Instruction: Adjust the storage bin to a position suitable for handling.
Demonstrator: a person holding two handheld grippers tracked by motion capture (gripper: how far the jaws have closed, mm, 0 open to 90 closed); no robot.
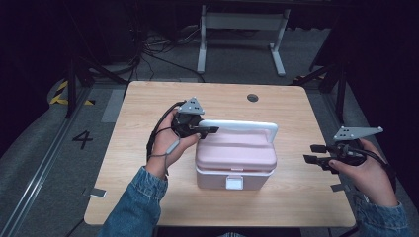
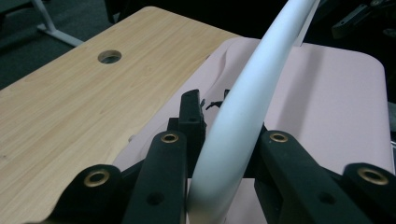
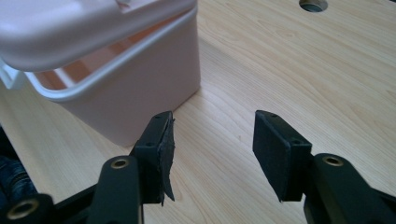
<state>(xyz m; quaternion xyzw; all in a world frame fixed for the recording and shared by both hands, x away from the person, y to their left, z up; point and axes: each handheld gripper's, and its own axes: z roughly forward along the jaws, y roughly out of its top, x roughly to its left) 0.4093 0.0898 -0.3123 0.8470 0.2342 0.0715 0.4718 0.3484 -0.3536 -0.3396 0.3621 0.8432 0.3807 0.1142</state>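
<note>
The high view looks forward and down over the whole wooden table (image 1: 148, 113). The left gripper view sits very close, facing along the white handle (image 2: 243, 107). The right gripper view looks low across the tabletop. All three share the pink box (image 1: 236, 160).

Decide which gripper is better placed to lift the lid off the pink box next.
Left. The left gripper is shut on the white handle, and the lid is already raised; the right gripper hangs open beside the box.
</note>
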